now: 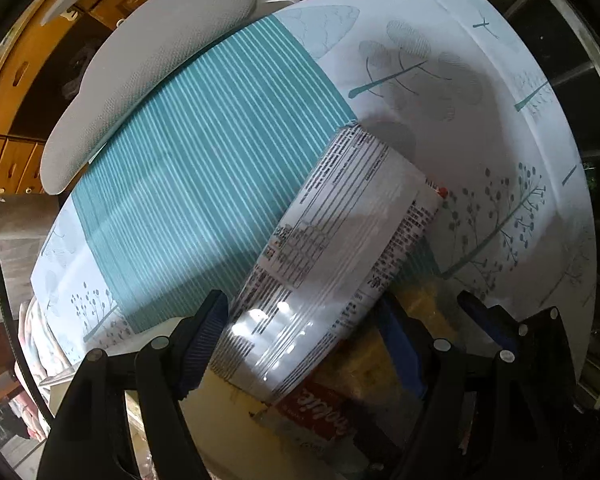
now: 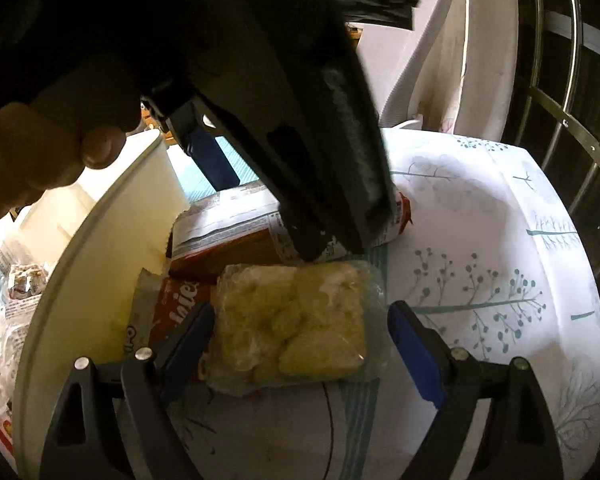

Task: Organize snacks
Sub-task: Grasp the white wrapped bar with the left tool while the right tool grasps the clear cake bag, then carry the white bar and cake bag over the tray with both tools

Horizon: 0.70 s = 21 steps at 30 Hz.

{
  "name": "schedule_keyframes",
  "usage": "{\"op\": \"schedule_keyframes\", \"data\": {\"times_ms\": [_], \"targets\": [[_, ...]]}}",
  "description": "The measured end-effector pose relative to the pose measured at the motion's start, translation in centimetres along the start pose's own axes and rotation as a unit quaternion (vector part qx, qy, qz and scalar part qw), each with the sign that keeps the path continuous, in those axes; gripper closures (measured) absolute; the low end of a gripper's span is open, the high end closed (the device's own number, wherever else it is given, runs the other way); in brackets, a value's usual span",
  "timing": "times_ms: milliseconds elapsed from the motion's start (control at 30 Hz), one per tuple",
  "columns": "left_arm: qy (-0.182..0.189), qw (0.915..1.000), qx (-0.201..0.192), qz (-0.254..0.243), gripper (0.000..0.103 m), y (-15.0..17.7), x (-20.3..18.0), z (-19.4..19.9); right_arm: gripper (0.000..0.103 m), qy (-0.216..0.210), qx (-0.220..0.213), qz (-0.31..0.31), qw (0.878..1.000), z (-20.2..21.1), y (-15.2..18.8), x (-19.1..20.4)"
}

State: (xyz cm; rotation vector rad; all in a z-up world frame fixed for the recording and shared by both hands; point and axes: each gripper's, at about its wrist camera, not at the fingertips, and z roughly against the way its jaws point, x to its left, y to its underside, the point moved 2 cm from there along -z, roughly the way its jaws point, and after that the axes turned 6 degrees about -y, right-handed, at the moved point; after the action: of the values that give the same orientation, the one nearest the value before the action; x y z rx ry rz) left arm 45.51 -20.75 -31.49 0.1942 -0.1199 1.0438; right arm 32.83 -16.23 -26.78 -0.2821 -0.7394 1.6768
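Observation:
A long packet (image 1: 332,248) with a silvery printed back and red ends lies on the tablecloth. My left gripper (image 1: 302,344) points straight down over it, open, a blue pad on each side of its near end. In the right wrist view the same packet (image 2: 228,220) lies under the left gripper's black housing (image 2: 300,120), which a hand (image 2: 60,140) holds. A clear-wrapped yellow snack pack (image 2: 292,320) lies in front of it. My right gripper (image 2: 302,348) stands open around this pack. A red packet (image 2: 176,300) with white lettering lies partly under both.
A white bin (image 2: 100,240) with several wrapped snacks inside stands on the left. The round table's cloth (image 1: 220,160) has teal stripes and tree prints. A grey chair back (image 1: 140,80) rises beyond the table. Metal railings (image 2: 560,120) run along the right.

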Motion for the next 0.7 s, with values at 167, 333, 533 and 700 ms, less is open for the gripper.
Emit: {"op": "schedule_keyframes", "data": {"times_ms": [167, 333, 533, 700], "targets": [[-0.006, 1.0, 0.002, 0.005, 0.027, -0.3, -0.5, -1.0, 0.022, -0.003, 0.01, -0.004, 1.0, -0.3, 0.1, -0.1], [-0.004, 0.9999, 0.003, 0.014, 0.027, -0.7, -0.7, -1.5, 0.027, -0.002, 0.023, -0.008, 1.0, -0.3, 0.3, -0.2], [0.015, 0.9992, 0.002, 0.036, 0.031, -0.8, -0.1, -1.8, 0.029, -0.006, 0.051, -0.03, 0.998, 0.6, 0.5, -0.9], [0.013, 0.9987, 0.003, 0.049, 0.038, -0.1, 0.3, -1.9, 0.029, 0.0, 0.076, -0.056, 0.996, 1.8, 1.2, -1.6]]}}
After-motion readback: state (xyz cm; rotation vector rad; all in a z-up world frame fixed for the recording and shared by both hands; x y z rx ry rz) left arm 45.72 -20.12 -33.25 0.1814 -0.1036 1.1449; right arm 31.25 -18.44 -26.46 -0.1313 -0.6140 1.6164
